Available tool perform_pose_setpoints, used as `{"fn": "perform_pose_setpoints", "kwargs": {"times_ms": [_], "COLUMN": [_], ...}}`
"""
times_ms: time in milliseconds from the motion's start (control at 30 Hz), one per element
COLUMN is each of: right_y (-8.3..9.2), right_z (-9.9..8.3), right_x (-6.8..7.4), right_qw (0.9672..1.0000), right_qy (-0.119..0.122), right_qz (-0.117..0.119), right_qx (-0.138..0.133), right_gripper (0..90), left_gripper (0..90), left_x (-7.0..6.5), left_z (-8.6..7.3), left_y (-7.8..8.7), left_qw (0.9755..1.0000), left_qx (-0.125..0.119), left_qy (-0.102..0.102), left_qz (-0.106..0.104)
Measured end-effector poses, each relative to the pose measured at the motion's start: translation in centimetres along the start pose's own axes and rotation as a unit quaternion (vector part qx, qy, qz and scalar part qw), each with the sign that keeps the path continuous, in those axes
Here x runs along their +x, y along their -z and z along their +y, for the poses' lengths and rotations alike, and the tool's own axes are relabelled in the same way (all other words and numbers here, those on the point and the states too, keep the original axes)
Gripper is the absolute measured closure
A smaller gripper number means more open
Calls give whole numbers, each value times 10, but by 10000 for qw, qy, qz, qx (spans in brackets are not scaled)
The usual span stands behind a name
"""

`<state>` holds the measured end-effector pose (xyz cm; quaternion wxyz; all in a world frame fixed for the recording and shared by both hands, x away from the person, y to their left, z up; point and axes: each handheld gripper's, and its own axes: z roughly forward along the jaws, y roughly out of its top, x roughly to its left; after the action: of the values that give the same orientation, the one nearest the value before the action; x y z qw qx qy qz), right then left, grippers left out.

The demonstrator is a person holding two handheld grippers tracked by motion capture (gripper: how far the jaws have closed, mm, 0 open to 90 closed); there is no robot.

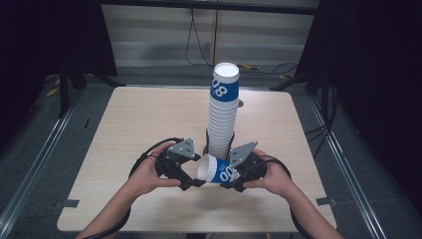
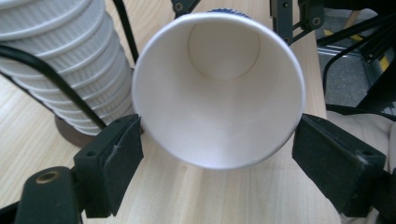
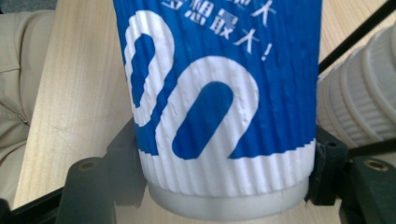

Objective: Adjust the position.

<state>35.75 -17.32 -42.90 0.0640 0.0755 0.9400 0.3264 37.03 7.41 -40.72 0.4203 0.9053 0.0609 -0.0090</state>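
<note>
- The right hand-held gripper (image 1: 230, 180) was clamped around the base of a blue-and-white paper cup (image 1: 217, 171), which it held on its side above the tabletop (image 1: 129, 124).
- The left hand-held gripper (image 1: 193, 182) stood open, its jaws on either side of the cup's rim, with no clear contact.
- The cup's mouth faced the left hand-held gripper.
- A tall stack of cups (image 1: 222, 112) stood upright just behind both.

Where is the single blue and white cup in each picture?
High view: single cup on its side at lower centre, between both tools.
Left gripper view: its open mouth at centre.
Right gripper view: its blue side at centre.
Shared landmark: the cup stack beside it.
</note>
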Motion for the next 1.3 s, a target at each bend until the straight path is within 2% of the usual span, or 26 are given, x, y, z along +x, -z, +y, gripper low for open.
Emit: {"fn": "perform_pose_setpoints", "kwargs": {"times_ms": [33, 267, 300, 433, 733, 1000, 1300], "right_y": [0, 0, 0, 0, -1, -1, -2], "right_z": [0, 1, 1, 0, 2, 2, 2], "right_x": [0, -1, -1, -1, 0, 0, 0], "right_qw": [10000, 10000, 10000, 10000, 10000, 10000, 10000], "right_qy": [27, 2, 12, 47, 60, 28, 75], "right_qz": [-4, 5, 6, 13, 45, 59, 53], "right_qx": [-4, 1, 11, 21, -20, -9, -8], "right_gripper": [302, 301, 301, 301, 301, 301, 302], "left_gripper": [160, 162, 163, 159, 155, 153, 152], "left_x": [1, 1, 1, 1, 2, 1, 2], "left_z": [1, 3, 3, 3, 5, 5, 6], "left_y": [-1, -2, -2, -1, -1, -3, -5], "left_qw": [10000, 10000, 9999, 9999, 9998, 9999, 9998], "left_qx": [17, 25, 76, 53, 59, 35, 78], "left_qy": [-69, -56, -122, -78, -164, -111, -159], "left_qz": [2, -11, -7, 68, 76, 93, 59]}}
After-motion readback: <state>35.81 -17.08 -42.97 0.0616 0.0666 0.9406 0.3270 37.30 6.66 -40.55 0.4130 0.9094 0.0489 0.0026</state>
